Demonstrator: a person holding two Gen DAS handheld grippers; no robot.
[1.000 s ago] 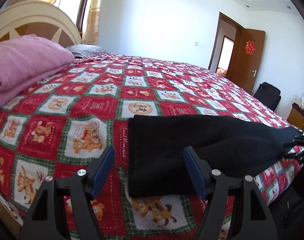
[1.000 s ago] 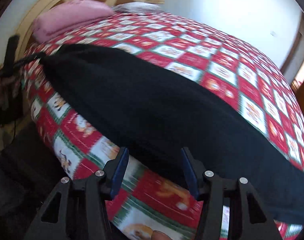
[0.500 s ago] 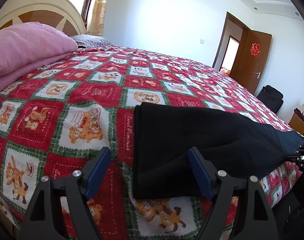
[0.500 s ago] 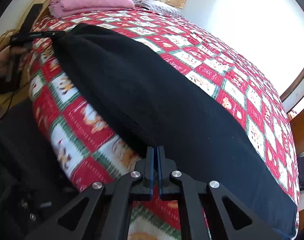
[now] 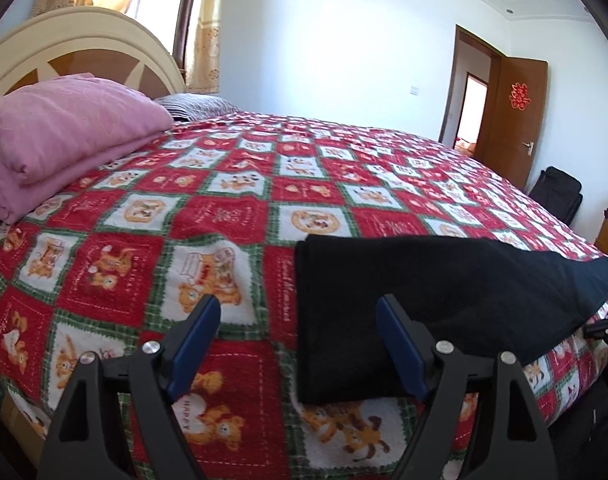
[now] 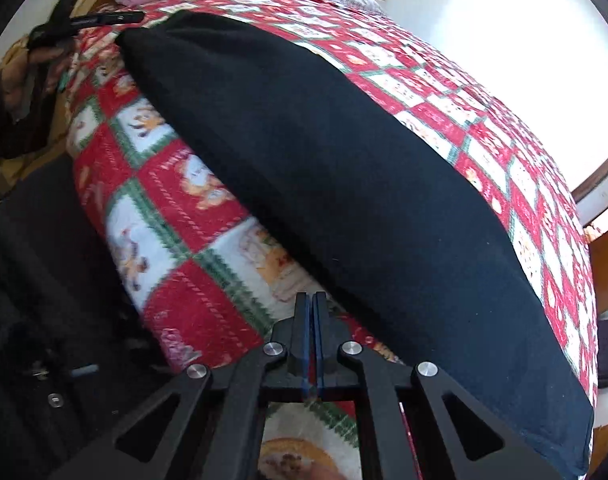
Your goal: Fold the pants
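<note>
Near the bedspread's [image 5: 232, 216] front edge lay black pants [image 5: 443, 280]; the left gripper [image 5: 300, 344] stood released, the right gripper [image 6: 312, 320] clenched on nothing.

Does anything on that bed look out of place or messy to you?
Not much. The black pants lie flat and smooth along the bed's near edge on the quilt. One small oddity: the right hand-held gripper is shut on nothing, just short of the pants' edge.
</note>
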